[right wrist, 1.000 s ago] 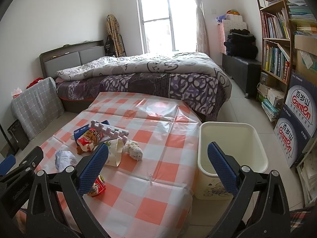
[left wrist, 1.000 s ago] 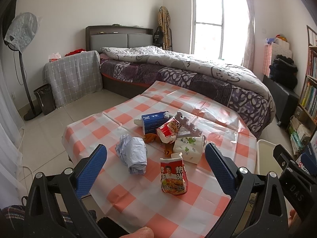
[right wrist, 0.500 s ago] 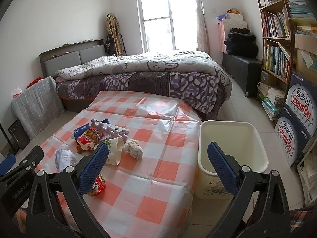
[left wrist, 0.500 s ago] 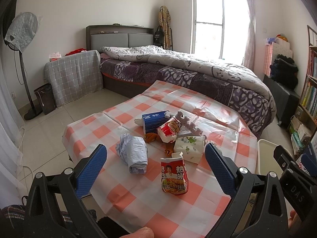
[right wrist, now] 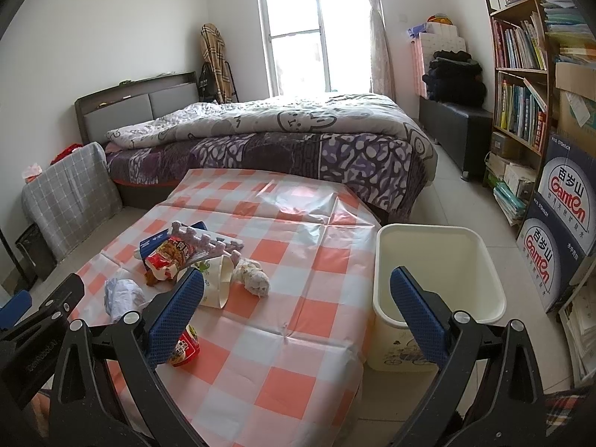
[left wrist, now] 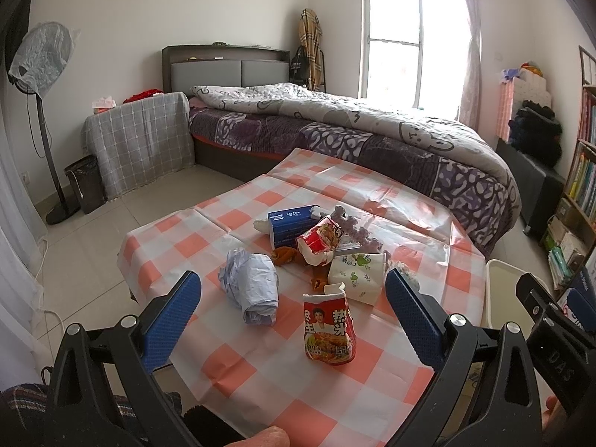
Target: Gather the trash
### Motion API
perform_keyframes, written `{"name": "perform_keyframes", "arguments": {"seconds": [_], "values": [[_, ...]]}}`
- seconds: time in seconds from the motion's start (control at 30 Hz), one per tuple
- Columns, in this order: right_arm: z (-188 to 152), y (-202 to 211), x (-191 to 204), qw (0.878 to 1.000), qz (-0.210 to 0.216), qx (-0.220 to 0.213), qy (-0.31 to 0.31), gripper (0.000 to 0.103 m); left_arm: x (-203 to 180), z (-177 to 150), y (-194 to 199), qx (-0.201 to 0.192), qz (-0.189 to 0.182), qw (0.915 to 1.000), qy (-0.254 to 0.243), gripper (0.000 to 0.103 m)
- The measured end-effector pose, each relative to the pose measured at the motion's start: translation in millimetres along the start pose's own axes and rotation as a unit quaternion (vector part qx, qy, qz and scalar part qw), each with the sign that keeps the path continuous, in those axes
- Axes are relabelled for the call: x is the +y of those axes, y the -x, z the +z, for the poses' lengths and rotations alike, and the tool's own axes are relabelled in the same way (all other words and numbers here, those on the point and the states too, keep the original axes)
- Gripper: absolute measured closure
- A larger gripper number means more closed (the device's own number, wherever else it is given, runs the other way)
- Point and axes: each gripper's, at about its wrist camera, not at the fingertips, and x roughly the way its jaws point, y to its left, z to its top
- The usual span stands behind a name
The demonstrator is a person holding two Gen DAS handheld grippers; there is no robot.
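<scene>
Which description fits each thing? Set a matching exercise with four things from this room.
Things:
1. crumpled paper
2. noodle cup
3. tissue box
4. bin

Descriptions:
a. blue, at the far side of the pile
b. cream, on the floor beside the table
c. red, nearest the left gripper
d. pale blue, left of the pile

Pairs: 1-d, 2-c, 3-a, 4-b

L gripper [left wrist: 292,303]: black plastic frame w/ silver screws, blue textured fingers [left wrist: 171,314] at lower frame. R gripper [right wrist: 296,307] same build. Plaid sleeve [left wrist: 22,404] lower left; "DAS" marking lower right.
</scene>
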Motion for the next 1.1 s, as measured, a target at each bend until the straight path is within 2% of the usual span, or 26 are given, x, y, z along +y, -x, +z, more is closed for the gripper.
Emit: {"name": "perform_keyframes", "arguments": {"seconds": [0.63, 0.9, 1.0, 1.1], "values": [[-5, -3, 0, 1.0, 0.0, 0.003, -0.002, 0.007, 1, -3, -2, 0.003, 0.001, 1.0, -0.001, 0.007], [-7, -5, 0, 1.0, 0.001, 0.006, -0.002, 0.007, 7, -14, -5, 0.009, 0.002, 1.0, 0.001, 0.007], [-6, -8, 2, 1.0, 0.008, 0.023, -0.004, 0.007, 14, -9, -13, 0.035, 0.012, 0.9993, 0.005, 0.007], [4, -17, 6, 0.997, 0.024, 0.067, -0.003, 0.007, 26, 25, -27, 0.057, 0.039, 0.9976, 0.006, 0.007]]}}
